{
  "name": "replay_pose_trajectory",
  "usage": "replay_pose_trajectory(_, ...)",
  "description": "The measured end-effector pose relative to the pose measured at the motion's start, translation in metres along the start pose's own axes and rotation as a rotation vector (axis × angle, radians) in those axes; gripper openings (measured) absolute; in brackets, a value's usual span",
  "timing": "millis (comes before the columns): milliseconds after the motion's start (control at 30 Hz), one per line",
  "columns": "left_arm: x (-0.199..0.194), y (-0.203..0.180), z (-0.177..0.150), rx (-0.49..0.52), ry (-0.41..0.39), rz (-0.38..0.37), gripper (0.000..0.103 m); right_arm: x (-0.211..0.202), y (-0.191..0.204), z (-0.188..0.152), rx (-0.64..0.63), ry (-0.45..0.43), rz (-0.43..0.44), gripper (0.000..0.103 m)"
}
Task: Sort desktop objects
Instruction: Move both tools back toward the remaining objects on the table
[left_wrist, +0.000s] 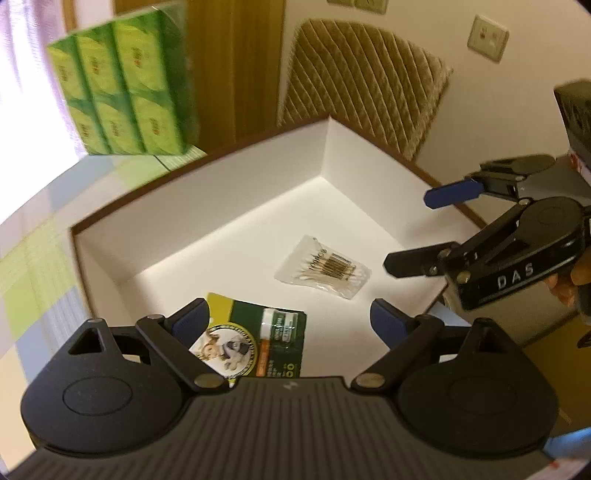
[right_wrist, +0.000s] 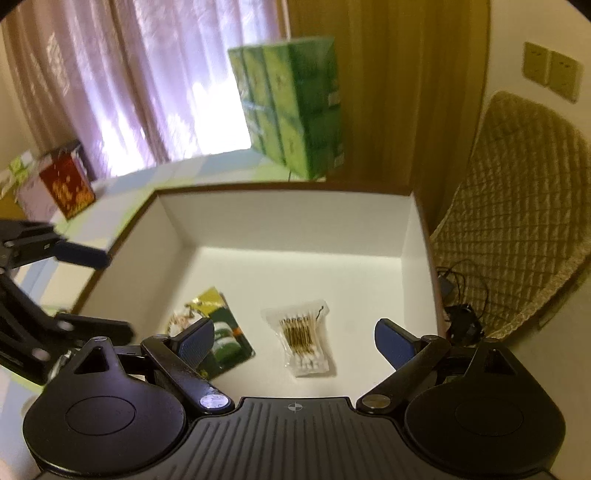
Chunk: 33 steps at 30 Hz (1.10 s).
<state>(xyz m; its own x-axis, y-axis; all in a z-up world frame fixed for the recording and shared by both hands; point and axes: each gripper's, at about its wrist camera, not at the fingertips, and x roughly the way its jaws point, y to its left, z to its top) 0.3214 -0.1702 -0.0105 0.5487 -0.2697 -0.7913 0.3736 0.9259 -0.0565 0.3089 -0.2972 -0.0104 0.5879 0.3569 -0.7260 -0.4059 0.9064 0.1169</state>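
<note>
A white open box (left_wrist: 325, 155) with a brown rim (right_wrist: 284, 186) sits on the table. In it lie a clear bag of cotton swabs (left_wrist: 325, 266) (right_wrist: 304, 341) and a green carded pack (left_wrist: 266, 338) (right_wrist: 225, 338). My left gripper (left_wrist: 290, 323) is open and empty above the box's near side, over the green pack. My right gripper (right_wrist: 293, 343) is open and empty above the box, over the swab bag. The right gripper also shows in the left wrist view (left_wrist: 424, 232) at the box's right edge. The left gripper shows at the left of the right wrist view (right_wrist: 96, 291).
A tall green multipack of tissues (left_wrist: 125, 85) (right_wrist: 291, 107) stands on the table behind the box. A red gift bag (right_wrist: 66, 188) stands at the far left. A quilted chair back (left_wrist: 365, 77) (right_wrist: 517, 206) is beyond the box. Cables (right_wrist: 461, 306) lie right of the box.
</note>
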Motion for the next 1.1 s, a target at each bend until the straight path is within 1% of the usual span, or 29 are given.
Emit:
replay_pose_trajectory(100, -0.025, 0.006, -0.009, -0.024, -0.042, 0.018, 0.092, -0.014, 0.007, -0.005, 0.031, -0.034, 0.002, 0.091)
replay_pose_trajectory(200, -0.055, 0.015, -0.023, -0.053, -0.082, 0.041, 0.092, -0.026, 0.019, -0.012, 0.036, -0.061, 0.000, 0.092)
replay_pose_trajectory(333, -0.089, 0.034, -0.043, -0.111, -0.112, 0.081, 0.092, -0.041, 0.036, -0.020, 0.037, -0.089, 0.019, 0.092)
replay_pose_trajectory(533, -0.143, 0.067, -0.085, -0.201, -0.143, 0.166, 0.092, -0.054, 0.067, -0.038, 0.024, -0.104, 0.051, 0.092)
replay_pose_trajectory(633, -0.163, 0.078, -0.109, -0.237, -0.140, 0.209, 0.092, -0.056, 0.085, -0.047, 0.013, -0.095, 0.078, 0.092)
replay_pose_trajectory(767, -0.185, 0.095, -0.145, -0.318, -0.129, 0.256, 0.092, -0.050, 0.113, -0.063, -0.010, -0.052, 0.122, 0.092)
replay_pose_trajectory(867, -0.197, 0.105, -0.171, -0.378, -0.116, 0.271, 0.092, -0.041, 0.132, -0.078, -0.003, 0.000, 0.170, 0.092)
replay_pose_trajectory(1000, -0.205, 0.110, -0.198, -0.422, -0.091, 0.287, 0.092, -0.026, 0.147, -0.103, 0.063, 0.089, 0.234, 0.092)
replay_pose_trajectory(1100, -0.208, 0.113, -0.216, -0.450, -0.071, 0.292, 0.092, -0.010, 0.150, -0.123, 0.172, 0.170, 0.286, 0.091)
